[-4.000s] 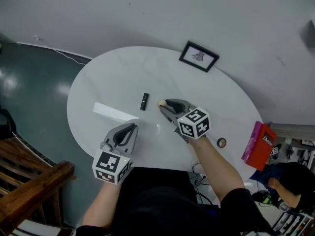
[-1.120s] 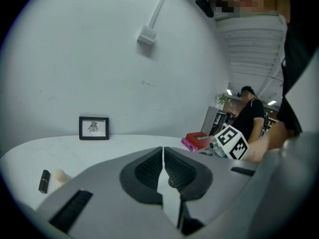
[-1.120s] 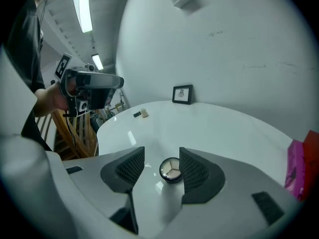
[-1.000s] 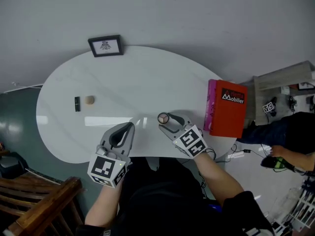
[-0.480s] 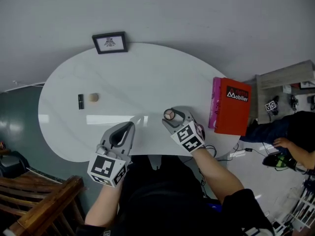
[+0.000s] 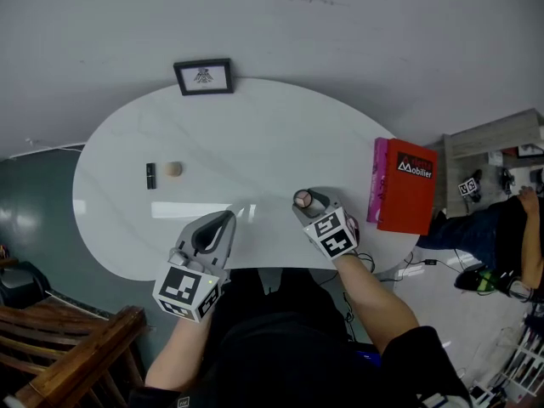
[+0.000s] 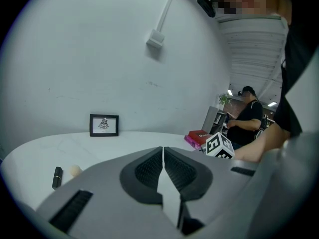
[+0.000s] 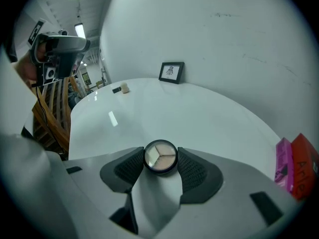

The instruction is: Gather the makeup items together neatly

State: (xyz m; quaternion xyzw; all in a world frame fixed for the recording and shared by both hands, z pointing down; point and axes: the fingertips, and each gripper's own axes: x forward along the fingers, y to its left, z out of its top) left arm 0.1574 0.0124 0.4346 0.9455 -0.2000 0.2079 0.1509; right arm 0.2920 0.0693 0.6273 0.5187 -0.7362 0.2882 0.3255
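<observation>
My right gripper [image 8: 160,159] is shut on a small round compact [image 8: 160,157] with a black rim and three powder segments; the compact [image 6: 303,199] shows at the tips of the right gripper [image 6: 308,202] near the table's front right. A black lipstick tube [image 6: 150,175] and a beige sponge [image 6: 173,169] lie side by side at the table's left; the left gripper view shows the tube [image 7: 57,177] and sponge [image 7: 75,171] too. My left gripper [image 6: 218,222] hovers at the front edge, shut and empty, its jaws [image 7: 163,156] pressed together.
The white oval table [image 6: 255,134] carries a small framed picture [image 6: 204,76] at the back and a red book with a pink one [image 6: 404,185] at the right edge. A wooden chair [image 6: 51,338] stands at the lower left. A person stands beyond the right side.
My right gripper has closed on the compact and sunk slightly with it at the table's front right. The view has shifted, so the table's items sit further right in frame.
</observation>
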